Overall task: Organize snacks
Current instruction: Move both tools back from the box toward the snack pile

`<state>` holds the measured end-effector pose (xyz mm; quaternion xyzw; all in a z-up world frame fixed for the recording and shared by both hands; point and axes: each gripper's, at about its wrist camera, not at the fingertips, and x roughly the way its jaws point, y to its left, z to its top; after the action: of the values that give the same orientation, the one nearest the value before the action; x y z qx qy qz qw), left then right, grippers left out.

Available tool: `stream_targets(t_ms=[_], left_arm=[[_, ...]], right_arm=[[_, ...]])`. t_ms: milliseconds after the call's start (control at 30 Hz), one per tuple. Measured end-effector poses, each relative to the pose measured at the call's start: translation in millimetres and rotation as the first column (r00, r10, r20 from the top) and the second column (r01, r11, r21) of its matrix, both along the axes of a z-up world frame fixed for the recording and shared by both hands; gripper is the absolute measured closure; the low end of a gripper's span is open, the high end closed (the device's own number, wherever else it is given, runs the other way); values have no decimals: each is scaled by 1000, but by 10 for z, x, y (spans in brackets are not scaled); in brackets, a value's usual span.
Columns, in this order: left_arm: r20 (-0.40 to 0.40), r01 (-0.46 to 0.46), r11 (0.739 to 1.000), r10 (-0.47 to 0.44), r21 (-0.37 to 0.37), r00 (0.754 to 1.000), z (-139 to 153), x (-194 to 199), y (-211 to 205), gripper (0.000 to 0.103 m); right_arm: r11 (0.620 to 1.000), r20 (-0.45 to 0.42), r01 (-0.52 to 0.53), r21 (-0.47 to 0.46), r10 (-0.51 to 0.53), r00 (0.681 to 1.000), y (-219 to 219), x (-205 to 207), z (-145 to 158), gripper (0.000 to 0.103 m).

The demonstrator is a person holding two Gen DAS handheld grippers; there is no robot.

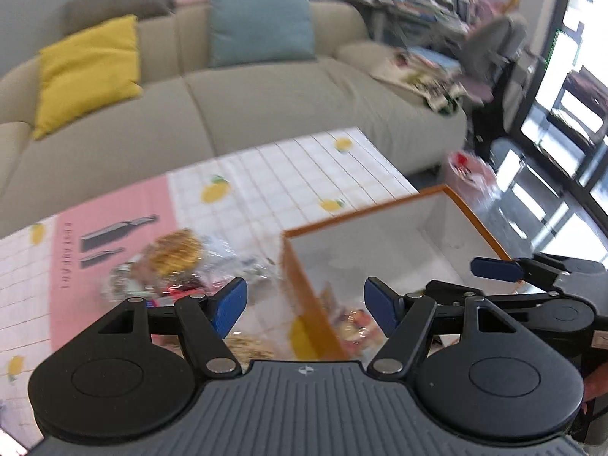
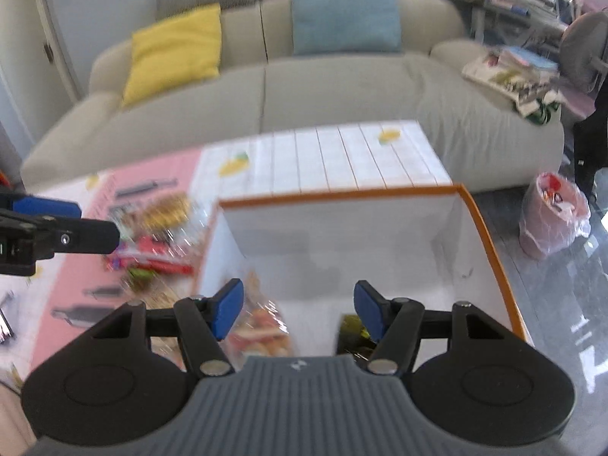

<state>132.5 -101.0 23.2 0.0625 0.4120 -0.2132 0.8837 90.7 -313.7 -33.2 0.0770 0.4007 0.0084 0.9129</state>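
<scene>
An orange-rimmed white box (image 1: 380, 243) (image 2: 342, 228) stands on the table's right part. It holds a clear snack packet (image 2: 262, 330) (image 1: 353, 323) and a dark yellow-marked packet (image 2: 353, 332). A pile of wrapped snacks (image 1: 178, 262) (image 2: 159, 231) lies on the pink mat left of the box. My left gripper (image 1: 304, 304) is open and empty above the box's left wall. My right gripper (image 2: 298, 309) is open and empty over the box's inside. The right gripper's finger (image 1: 494, 268) shows at the box's right side in the left wrist view; the left gripper's finger (image 2: 45, 209) shows above the pile.
The table carries a white lemon-print cloth (image 1: 288, 174) and a pink mat (image 1: 95, 250). A beige sofa (image 2: 304, 87) with yellow and blue cushions stands behind. A pink-bagged bin (image 2: 551, 216) stands on the floor right of the table. A cluttered desk (image 1: 425, 3) stands far right.
</scene>
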Motion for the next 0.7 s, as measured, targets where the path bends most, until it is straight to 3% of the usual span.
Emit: stream_targets(t_ms=[233,467,700], left_arm=[[46,-98,995,99,-12,994,38,-251,442,20],[2,-211,977,211,-40,977,-80,-434,916,20],[-55,-273,953,268,-131,962,-359,-359,1401,20]], right_arm=[[1000,119,-4,20,2,993,491,-165,203,40],[997,147,-66,33,61,987,964,-274,231,40],[985,166,-170,6,166,972,1346,-223,104,40]])
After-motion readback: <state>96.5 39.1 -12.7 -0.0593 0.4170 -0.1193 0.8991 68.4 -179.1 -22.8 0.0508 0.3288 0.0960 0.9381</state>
